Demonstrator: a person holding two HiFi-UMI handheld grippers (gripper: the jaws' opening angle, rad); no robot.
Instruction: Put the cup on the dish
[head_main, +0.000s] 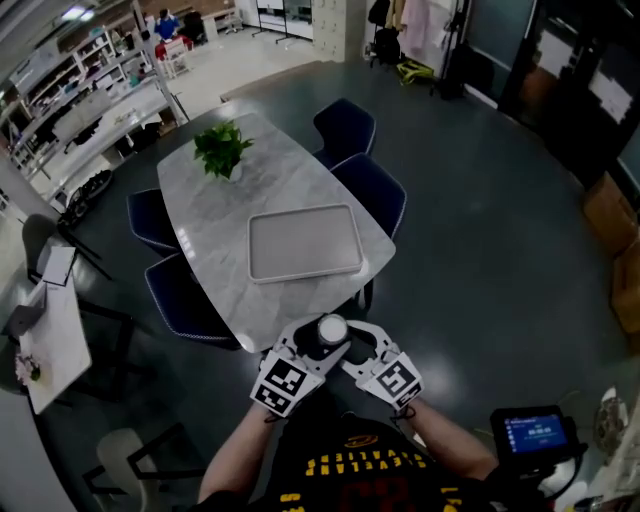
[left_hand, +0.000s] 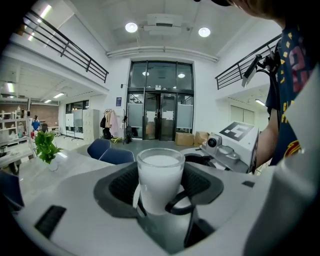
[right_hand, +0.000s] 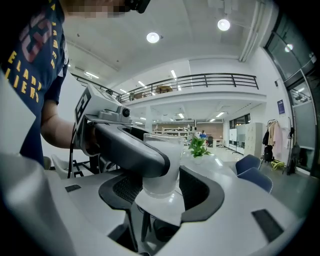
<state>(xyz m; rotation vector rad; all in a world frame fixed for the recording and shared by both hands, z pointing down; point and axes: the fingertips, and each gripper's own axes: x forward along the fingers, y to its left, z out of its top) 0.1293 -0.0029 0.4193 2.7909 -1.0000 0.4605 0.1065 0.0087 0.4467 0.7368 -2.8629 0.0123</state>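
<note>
A frosted white cup (head_main: 331, 329) is held up in front of me, short of the marble table's near end. My left gripper (head_main: 318, 346) is shut on the cup (left_hand: 160, 180), its dark pads against the cup's sides. My right gripper (head_main: 350, 346) comes in from the other side with its jaws wide. In the right gripper view, a small white dish (right_hand: 160, 207) lies flat between the pads and reaches both of them. The cup (right_hand: 162, 165) stands on the dish, apart from the right pads. One left finger (right_hand: 130, 147) crosses in front of the cup.
The marble table (head_main: 205, 225) carries a grey tray (head_main: 304, 243) in its middle and a potted plant (head_main: 222, 150) at the far end. Blue chairs (head_main: 372, 190) stand along both sides. A white desk (head_main: 50, 340) is at my left, and a screen (head_main: 535, 432) at my lower right.
</note>
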